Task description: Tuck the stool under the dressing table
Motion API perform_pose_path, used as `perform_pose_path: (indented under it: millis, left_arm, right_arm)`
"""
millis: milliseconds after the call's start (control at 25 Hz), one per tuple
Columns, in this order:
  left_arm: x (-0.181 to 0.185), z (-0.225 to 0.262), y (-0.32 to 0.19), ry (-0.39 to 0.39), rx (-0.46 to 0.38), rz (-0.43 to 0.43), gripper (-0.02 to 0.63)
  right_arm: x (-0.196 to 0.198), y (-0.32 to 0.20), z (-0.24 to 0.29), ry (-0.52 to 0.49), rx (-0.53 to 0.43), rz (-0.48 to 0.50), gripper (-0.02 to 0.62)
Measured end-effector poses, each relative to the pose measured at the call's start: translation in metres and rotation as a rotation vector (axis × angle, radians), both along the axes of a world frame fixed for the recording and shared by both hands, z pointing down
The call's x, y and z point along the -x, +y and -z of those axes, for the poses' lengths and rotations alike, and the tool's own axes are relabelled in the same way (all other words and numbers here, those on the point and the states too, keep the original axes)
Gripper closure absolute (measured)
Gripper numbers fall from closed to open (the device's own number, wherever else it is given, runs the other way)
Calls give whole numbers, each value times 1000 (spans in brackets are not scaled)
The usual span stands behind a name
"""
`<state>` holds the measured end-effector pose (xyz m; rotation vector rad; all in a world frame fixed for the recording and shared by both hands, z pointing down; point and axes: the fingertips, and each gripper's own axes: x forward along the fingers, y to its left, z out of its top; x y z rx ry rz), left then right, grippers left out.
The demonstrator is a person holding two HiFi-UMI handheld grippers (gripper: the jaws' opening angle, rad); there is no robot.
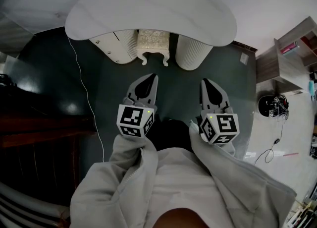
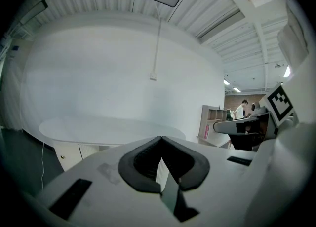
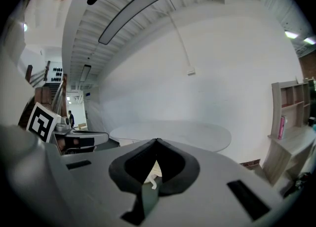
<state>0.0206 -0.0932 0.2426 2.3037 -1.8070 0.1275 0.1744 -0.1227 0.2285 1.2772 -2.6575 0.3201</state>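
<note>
— Grey plastic nearest you: are those jaws gripping anything?

— No. My left gripper (image 1: pixel 151 79) and right gripper (image 1: pixel 205 84) are both closed tight, pad against pad, with nothing between. I hold them side by side above the dark floor (image 1: pixel 173 98), well apart from the furniture. I judge that suits a job that looks all but finished.

— Where is the stool, then?

— The cream stool (image 1: pixel 153 43) stands between the two ribbed pedestals (image 1: pixel 120 45), its far part under the white top of the dressing table (image 1: pixel 148 4). That gap is its parking place. Its front legs show, so I judge it could go a touch deeper.

— Any writing?

— Only the black-and-white square markers on my cubes (image 1: pixel 133 119), which spell nothing. A pink item (image 1: pixel 289 47) on the shelf unit (image 1: pixel 277 66) far right may carry print, but it is too small to read.
</note>
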Motion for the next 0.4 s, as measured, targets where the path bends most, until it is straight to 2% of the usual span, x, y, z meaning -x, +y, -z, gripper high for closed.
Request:
perform_pose_path:
  millis: [400]
  left_arm:
    - [3,-3,4,7,7,6,592]
  right_arm:
    - [9,4,-5,20,13,26,546]
